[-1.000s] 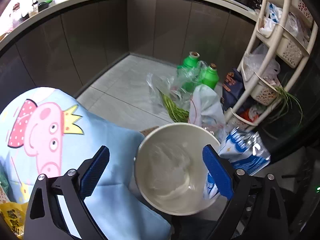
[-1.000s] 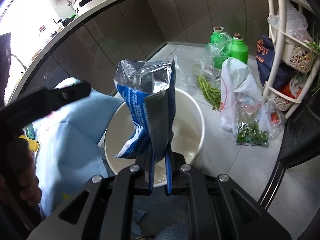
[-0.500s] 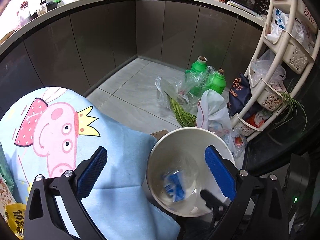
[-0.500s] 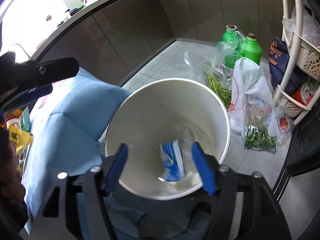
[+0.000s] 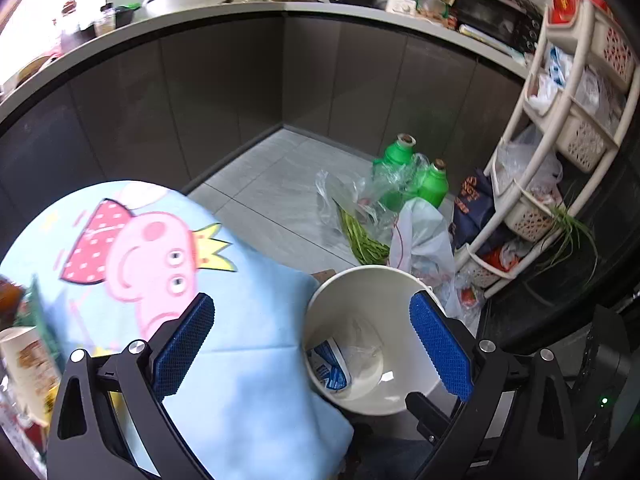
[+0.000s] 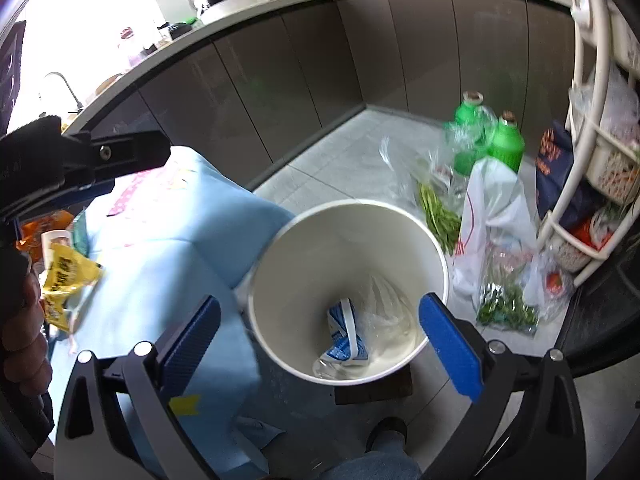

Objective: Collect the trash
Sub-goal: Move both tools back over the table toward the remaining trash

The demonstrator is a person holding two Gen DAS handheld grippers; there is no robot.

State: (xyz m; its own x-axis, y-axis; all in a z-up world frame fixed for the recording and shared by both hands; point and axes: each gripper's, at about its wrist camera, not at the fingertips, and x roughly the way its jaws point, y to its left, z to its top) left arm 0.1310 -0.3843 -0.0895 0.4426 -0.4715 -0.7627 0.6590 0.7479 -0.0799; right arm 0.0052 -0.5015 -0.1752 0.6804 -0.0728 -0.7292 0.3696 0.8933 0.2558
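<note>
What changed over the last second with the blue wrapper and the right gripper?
The right gripper let go of the blue-and-white wrapper, which dropped into the white bin and now lies at its bottom; the jaws are opening with nothing between them. The left gripper stayed open and empty. The bin, the blue cartoon tablecloth and the green bottles kept their places.

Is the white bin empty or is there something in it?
Not empty. A blue and white wrapper lies at the bottom of the bin, with crinkly clear plastic beside it.
</note>
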